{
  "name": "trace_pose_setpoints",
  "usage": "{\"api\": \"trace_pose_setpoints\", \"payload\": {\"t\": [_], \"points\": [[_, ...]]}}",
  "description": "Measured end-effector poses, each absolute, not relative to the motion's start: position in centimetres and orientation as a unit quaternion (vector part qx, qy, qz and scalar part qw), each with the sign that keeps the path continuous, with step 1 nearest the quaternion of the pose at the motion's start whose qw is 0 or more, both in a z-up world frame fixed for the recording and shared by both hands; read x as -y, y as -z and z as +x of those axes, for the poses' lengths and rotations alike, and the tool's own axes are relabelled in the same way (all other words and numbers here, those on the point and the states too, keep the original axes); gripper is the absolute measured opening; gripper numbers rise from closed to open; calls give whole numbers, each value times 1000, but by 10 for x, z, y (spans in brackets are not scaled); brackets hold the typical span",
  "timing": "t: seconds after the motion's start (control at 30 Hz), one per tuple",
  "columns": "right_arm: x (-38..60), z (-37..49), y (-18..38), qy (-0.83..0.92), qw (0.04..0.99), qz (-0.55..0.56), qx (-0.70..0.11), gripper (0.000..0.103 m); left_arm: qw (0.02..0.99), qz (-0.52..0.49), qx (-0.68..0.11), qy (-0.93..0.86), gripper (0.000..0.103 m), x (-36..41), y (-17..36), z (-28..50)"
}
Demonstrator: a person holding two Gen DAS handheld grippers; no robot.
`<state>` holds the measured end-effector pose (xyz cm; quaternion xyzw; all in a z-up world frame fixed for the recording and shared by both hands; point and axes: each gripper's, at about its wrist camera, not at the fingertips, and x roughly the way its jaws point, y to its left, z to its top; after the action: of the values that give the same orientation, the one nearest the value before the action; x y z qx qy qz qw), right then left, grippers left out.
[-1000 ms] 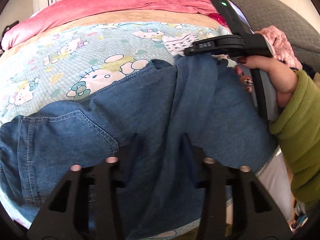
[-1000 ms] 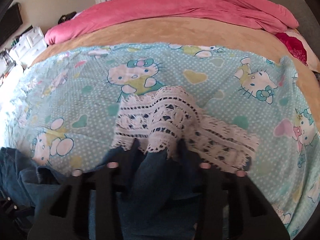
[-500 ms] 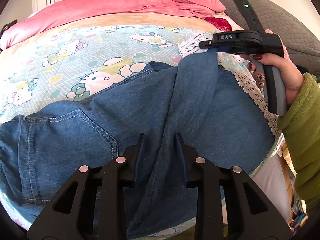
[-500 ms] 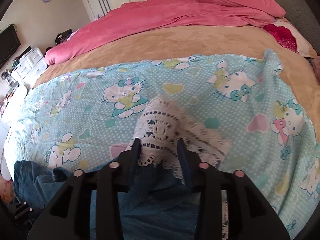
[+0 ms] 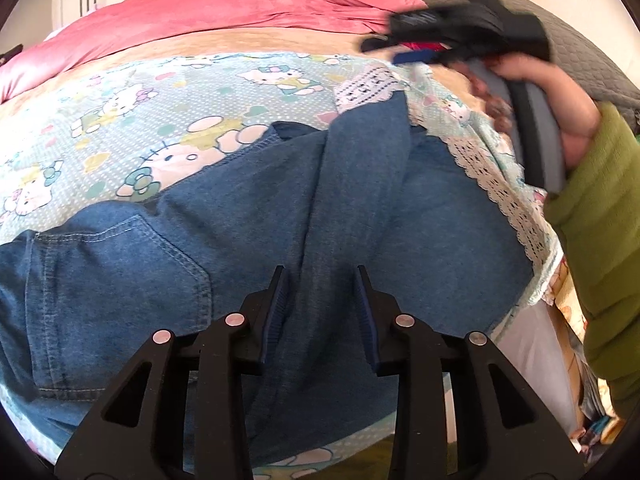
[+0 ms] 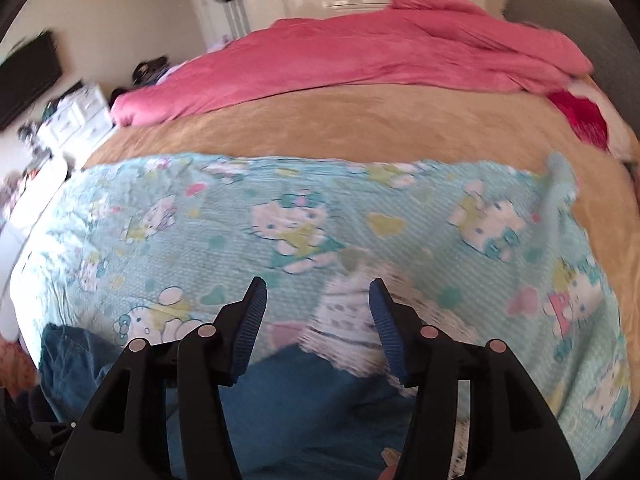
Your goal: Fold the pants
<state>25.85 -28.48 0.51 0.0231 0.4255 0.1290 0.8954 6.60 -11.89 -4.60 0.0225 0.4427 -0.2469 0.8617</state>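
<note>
Both jaws have opened off the jeans [image 5: 248,216]; lettering seemingly blurred.

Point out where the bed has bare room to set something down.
Free: cartoon-print sheet between the jeans and tan blanket; the tan strip up to the pink duvet. Crowded: near edge, under jeans, lace hem and both open claws.

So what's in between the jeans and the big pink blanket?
In the right wrist view, the cartoon cat sheet, then a tan blanket, lie between the jeans and the pink blanket.
</note>
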Motion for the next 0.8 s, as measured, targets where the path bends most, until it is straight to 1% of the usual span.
{"api": "trace_pose_setpoints", "payload": {"t": [0.03, 0.1, 0.13, 0.2, 0.3, 0.33, 0.37, 0.43, 0.47, 0.5, 0.63, 0.7, 0.73, 0.77, 0.8], "points": [[275, 264, -3, -131, 892, 7, -433, 52, 861, 22, -442, 252, 25, 121, 46, 64], [255, 283, 14, -121, 872, -33, -473, 52, 858, 22, -443, 259, 27, 123, 47, 63], [250, 294, 27, -108, 862, -51, -493, 52, 856, 25, -446, 261, 30, 125, 48, 62], [245, 308, 47, -72, 846, -83, -522, 52, 855, 28, -447, 260, 32, 127, 50, 62], [250, 322, 72, -42, 834, -79, -545, 57, 859, 27, -442, 257, 42, 124, 47, 61], [251, 323, 75, -44, 837, -71, -540, 57, 862, 27, -438, 255, 46, 122, 45, 61], [253, 323, 76, -48, 839, -67, -537, 54, 864, 28, -435, 252, 48, 120, 44, 61], [257, 321, 76, -66, 844, -55, -529, 27, 867, 22, -432, 247, 51, 115, 42, 63], [260, 320, 73, -71, 848, -52, -522, 21, 868, 18, -431, 247, 53, 113, 42, 64], [264, 317, 70, -77, 853, -46, -513, 13, 867, 14, -432, 248, 53, 111, 42, 65], [294, 298, 47, -97, 873, 20, -477, 12, 861, 1, -443, 249, 53, 107, 50, 72], [316, 280, 27, -111, 884, 63, -449, 12, 861, 2, -444, 248, 52, 108, 51, 74], [321, 273, 20, -112, 888, 69, -441, 12, 862, 6, -443, 248, 50, 107, 51, 73], [328, 260, 7, -114, 894, 80, -425, 12, 862, 13, -441, 248, 39, 107, 51, 72], [332, 250, -2, -116, 898, 88, -414, 11, 863, 20, -440, 247, 32, 108, 52, 72]]}}
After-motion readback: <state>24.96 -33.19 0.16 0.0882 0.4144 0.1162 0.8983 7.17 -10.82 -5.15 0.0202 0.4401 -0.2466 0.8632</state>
